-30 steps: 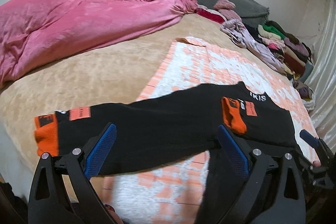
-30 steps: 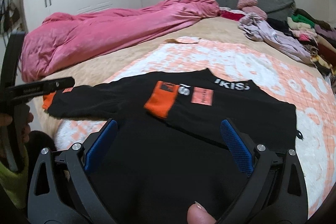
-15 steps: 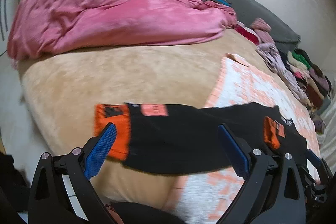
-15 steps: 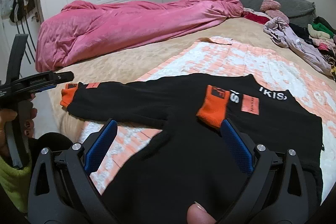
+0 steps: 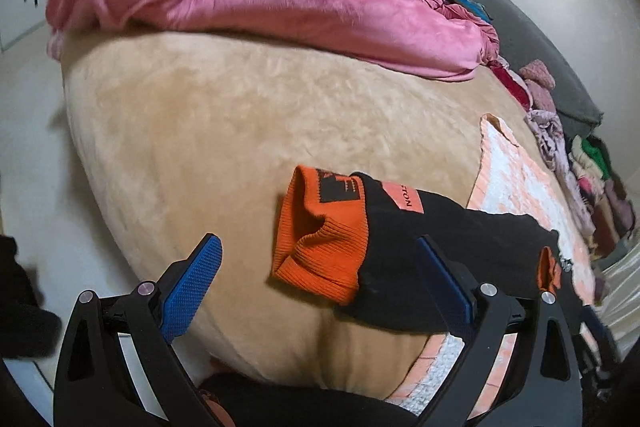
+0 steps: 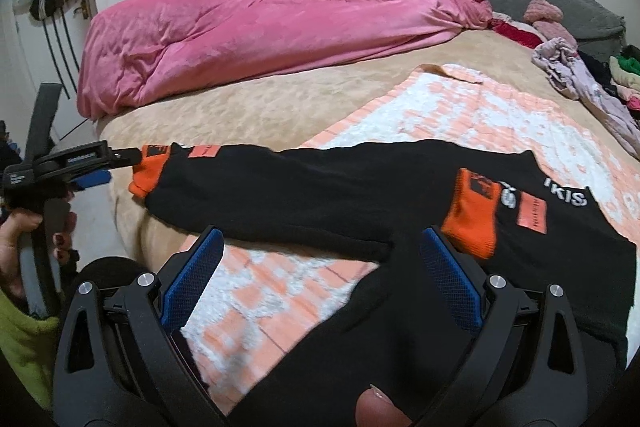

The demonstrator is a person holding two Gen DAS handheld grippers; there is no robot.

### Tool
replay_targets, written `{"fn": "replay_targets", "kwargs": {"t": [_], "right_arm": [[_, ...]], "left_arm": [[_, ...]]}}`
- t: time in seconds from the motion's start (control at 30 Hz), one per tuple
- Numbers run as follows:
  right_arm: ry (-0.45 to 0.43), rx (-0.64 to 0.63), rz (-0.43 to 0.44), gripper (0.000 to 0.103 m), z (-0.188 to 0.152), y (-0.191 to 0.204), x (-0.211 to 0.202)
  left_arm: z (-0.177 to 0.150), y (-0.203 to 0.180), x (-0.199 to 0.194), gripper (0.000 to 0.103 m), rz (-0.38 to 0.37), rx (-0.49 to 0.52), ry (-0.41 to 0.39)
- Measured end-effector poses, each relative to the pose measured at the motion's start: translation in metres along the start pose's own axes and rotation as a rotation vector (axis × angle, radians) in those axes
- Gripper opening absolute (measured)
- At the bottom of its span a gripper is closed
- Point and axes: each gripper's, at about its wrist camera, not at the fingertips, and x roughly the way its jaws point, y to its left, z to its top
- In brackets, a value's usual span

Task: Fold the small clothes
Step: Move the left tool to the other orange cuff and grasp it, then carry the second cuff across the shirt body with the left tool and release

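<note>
Across the bed (image 6: 256, 111) lay a soft, light black sweater (image 6: 360, 187), best taken by its ribbed orange cuff (image 5: 320, 251); left gripper (image 5: 316, 279) and right gripper (image 6: 320, 267) both gaped wide, holding nothing.

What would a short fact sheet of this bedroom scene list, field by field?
Garment: black knit sweater with orange ribbed cuffs, lying flat
Under it: peach-and-white checked blanket on a tan plush bedspread
Left sleeve: stretched out sideways
Right sleeve: folded across the chest
Left gripper: jaws open at the cuff
Right gripper: jaws open over the sweater body
Behind: crumpled pink duvet
</note>
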Motion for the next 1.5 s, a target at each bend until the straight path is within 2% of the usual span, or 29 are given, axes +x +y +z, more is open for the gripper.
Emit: {"fn": "replay_targets", "kwargs": {"t": [0.07, 0.1, 0.13, 0.23, 0.3, 0.37, 0.47, 0.57, 0.63, 0.8, 0.93, 1.07, 1.2, 1.33, 1.5], "right_arm": [[0.003, -0.011, 0.004, 0.093, 0.000, 0.005, 0.002], [0.002, -0.017, 0.004, 0.093, 0.000, 0.007, 0.002], [0.002, -0.020, 0.002, 0.093, 0.000, 0.007, 0.001], [-0.002, -0.018, -0.007, 0.093, -0.002, 0.003, -0.002], [-0.004, -0.006, -0.021, 0.093, -0.003, -0.005, -0.007], [-0.006, 0.010, -0.038, 0.093, -0.004, -0.017, -0.012], [-0.012, 0.030, -0.067, 0.093, -0.007, -0.037, -0.023], [-0.023, 0.055, -0.106, 0.093, -0.012, -0.061, -0.036], [-0.028, 0.075, -0.130, 0.093, -0.016, -0.079, -0.044], [-0.043, 0.139, -0.209, 0.093, -0.032, -0.129, -0.067], [-0.060, 0.237, -0.242, 0.093, -0.043, -0.167, -0.080], [-0.099, 0.342, -0.264, 0.093, -0.052, -0.199, -0.094], [-0.122, 0.405, -0.284, 0.093, -0.059, -0.223, -0.105], [-0.143, 0.459, -0.308, 0.093, -0.065, -0.244, -0.115], [-0.161, 0.503, -0.326, 0.093, -0.069, -0.261, -0.122]], "left_arm": [[-0.001, 0.001, 0.006, 0.091, -0.017, -0.008, 0.019], [-0.001, 0.000, 0.011, 0.080, -0.030, -0.010, 0.039], [-0.001, 0.000, 0.016, 0.077, -0.040, -0.012, 0.059], [-0.001, -0.002, 0.032, 0.060, -0.064, -0.014, 0.122], [0.000, -0.004, 0.038, 0.027, -0.085, -0.012, 0.142], [0.001, -0.007, 0.038, 0.017, -0.116, -0.014, 0.138], [0.002, -0.021, 0.027, 0.014, -0.116, 0.019, 0.086], [0.004, -0.042, 0.012, 0.014, -0.159, 0.043, 0.036], [0.003, -0.068, 0.001, 0.014, -0.186, 0.096, 0.009], [-0.001, -0.127, -0.019, 0.013, -0.268, 0.202, -0.009], [-0.014, -0.181, -0.028, 0.013, -0.330, 0.293, -0.011], [-0.035, -0.237, -0.029, 0.013, -0.399, 0.378, 0.019], [-0.061, -0.293, -0.012, 0.013, -0.440, 0.466, 0.073], [-0.090, -0.328, 0.019, 0.013, -0.458, 0.519, 0.164], [-0.121, -0.355, 0.050, 0.013, -0.450, 0.598, 0.234]]}}
